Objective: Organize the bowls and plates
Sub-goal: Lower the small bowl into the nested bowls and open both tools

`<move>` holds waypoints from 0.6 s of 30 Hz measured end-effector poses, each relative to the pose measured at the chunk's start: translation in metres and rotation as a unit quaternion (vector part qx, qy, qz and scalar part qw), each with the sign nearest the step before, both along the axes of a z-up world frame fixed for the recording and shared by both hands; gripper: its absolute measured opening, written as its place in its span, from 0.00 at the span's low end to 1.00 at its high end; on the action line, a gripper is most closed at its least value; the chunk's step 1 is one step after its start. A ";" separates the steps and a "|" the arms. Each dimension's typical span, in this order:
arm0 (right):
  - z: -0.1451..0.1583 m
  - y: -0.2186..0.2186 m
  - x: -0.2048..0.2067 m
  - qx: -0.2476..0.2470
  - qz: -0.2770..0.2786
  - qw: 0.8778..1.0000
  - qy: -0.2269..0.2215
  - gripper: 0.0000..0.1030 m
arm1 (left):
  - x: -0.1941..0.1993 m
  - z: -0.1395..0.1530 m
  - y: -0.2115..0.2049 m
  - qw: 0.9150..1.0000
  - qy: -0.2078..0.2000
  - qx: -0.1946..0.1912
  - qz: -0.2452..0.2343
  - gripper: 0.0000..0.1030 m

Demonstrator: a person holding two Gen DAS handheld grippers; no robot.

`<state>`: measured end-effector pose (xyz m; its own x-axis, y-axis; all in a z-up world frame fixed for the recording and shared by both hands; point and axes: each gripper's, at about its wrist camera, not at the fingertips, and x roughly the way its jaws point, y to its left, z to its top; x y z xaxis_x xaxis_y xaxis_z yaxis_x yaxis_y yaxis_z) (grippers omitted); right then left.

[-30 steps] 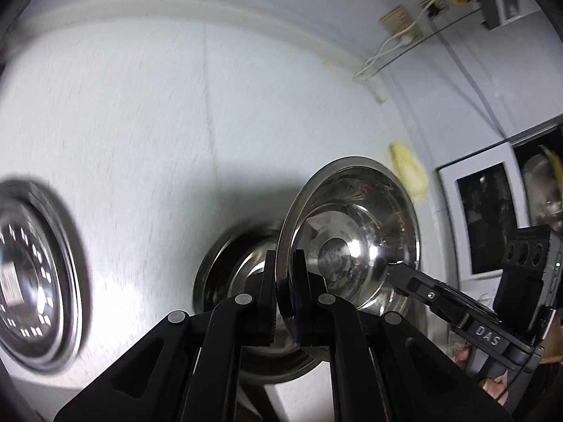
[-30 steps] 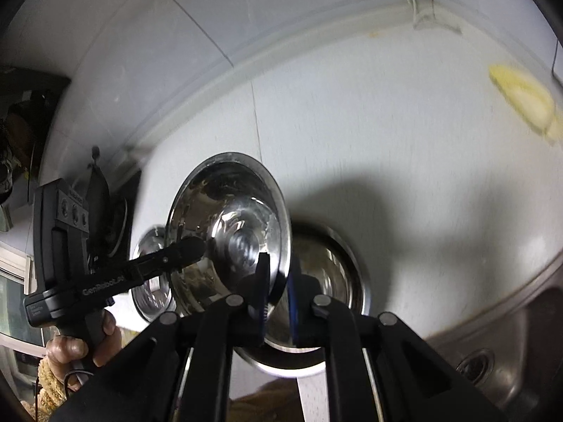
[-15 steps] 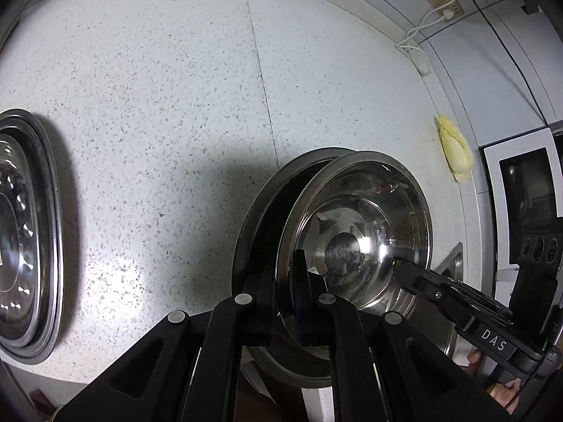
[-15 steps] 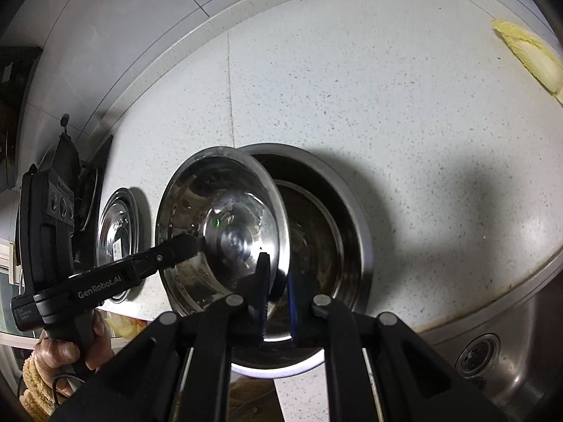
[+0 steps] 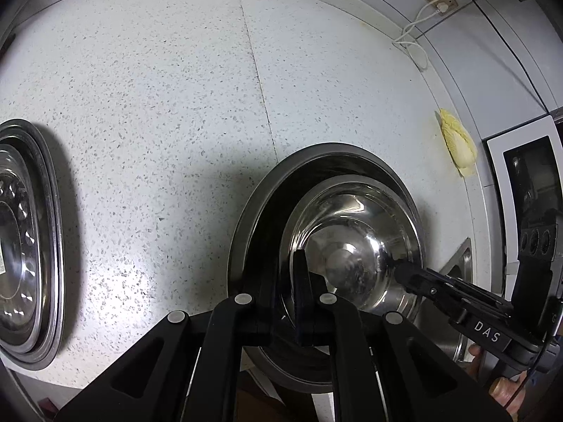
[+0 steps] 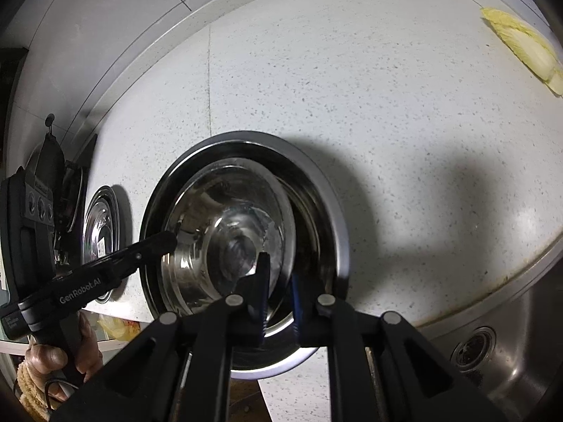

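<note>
Both tools hold the small steel bowl (image 5: 352, 242) by opposite rims so it goes down level into the larger bowl (image 5: 253, 218) on the table (image 5: 158, 105). The left gripper (image 5: 299, 302) bites at 6 o'clock, its jaws clamped; the right gripper (image 6: 278, 299) looks clamped too, though glare muddies it. Stacked plates (image 5: 24, 246) sit at 9 o'clock. Nothing else lies inside either bowl.

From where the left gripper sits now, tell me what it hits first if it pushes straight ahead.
The left gripper already straddles the near rim of the small steel bowl, nested in the large bowl. Pushed straight on, it would probably meet the small bowl's wall first, then the large bowl's far side; depth is unclear.
</note>
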<state>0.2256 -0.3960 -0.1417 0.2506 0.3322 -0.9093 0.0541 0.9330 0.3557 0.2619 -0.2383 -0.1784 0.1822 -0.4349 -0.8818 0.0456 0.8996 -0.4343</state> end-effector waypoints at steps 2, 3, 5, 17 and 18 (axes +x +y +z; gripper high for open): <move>0.003 0.001 -0.001 -0.008 0.001 1.000 -0.005 0.11 | -0.001 -0.001 0.002 1.000 -0.001 0.000 0.002 0.06; 0.004 0.002 -0.001 -0.012 0.002 1.000 -0.008 0.12 | -0.001 -0.001 0.003 1.000 -0.001 0.000 0.002 0.07; 0.005 0.003 -0.001 -0.018 0.003 1.000 -0.012 0.12 | -0.002 0.000 0.004 1.000 -0.004 0.000 0.002 0.08; 0.020 0.000 -0.006 -0.050 0.007 0.997 -0.051 0.24 | -0.007 0.016 0.016 0.999 -0.033 0.001 0.008 0.20; 0.023 0.001 -0.007 -0.056 0.008 0.997 -0.060 0.25 | -0.009 0.018 0.017 0.999 -0.038 -0.001 0.005 0.25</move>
<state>0.2186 -0.3955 -0.1190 0.3546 0.2345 -0.9051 0.0030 0.9678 0.2519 0.2529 -0.2216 -0.1599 0.2528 -0.4341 -0.8647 0.0692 0.8995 -0.4313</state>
